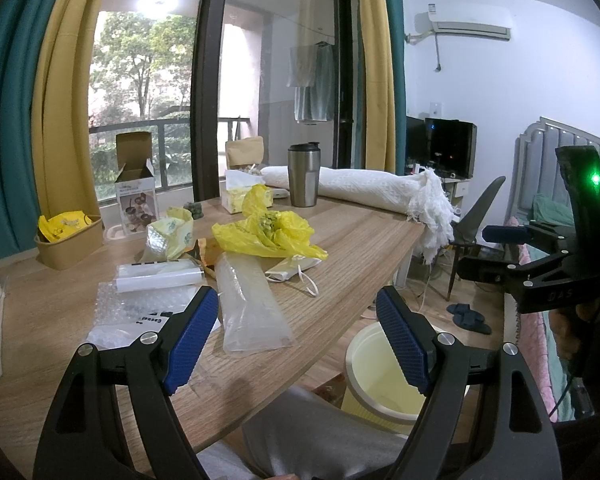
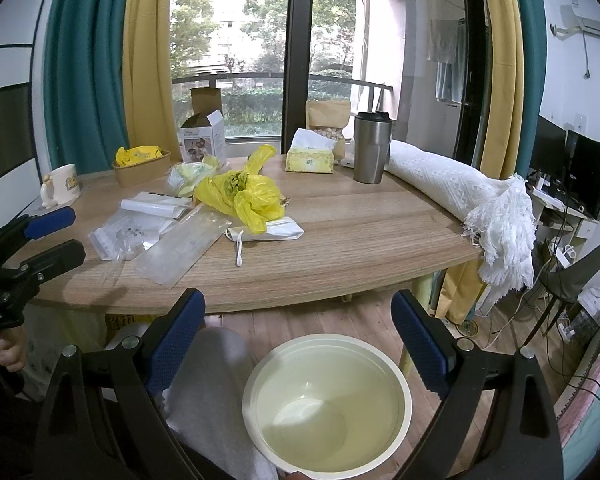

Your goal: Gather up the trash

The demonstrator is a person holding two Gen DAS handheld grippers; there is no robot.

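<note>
A: What trash have I got ahead of the left gripper (image 1: 296, 336)?

B: Just past its left finger lies a long clear plastic sleeve (image 1: 252, 304), flat on the wooden table (image 1: 364, 248), long axis running away from the gripper and leaning slightly left. Beyond it is a crumpled yellow plastic bag (image 1: 268, 232), no clear direction. A white packet (image 1: 290, 268) with a loose cord sits half under the bag's near-right edge.

A: Further left?

B: Bubble wrap (image 1: 140, 304) and a rolled clear film (image 1: 156, 274), roll lying crosswise. Printing on them is too small to read.

A: Grippers?

B: My left one is spread wide, nothing between the fingers. My right gripper (image 2: 298, 332) is spread wide too and empty, hanging over the pale yellow bin (image 2: 328, 400) on the floor, below the table edge.

A: Anything hidden?

B: Bin's near rim is cut off in both views; in the left view the table and right finger cover part of it. A grey-clad knee (image 2: 216, 360) sits left of the bin.
</note>
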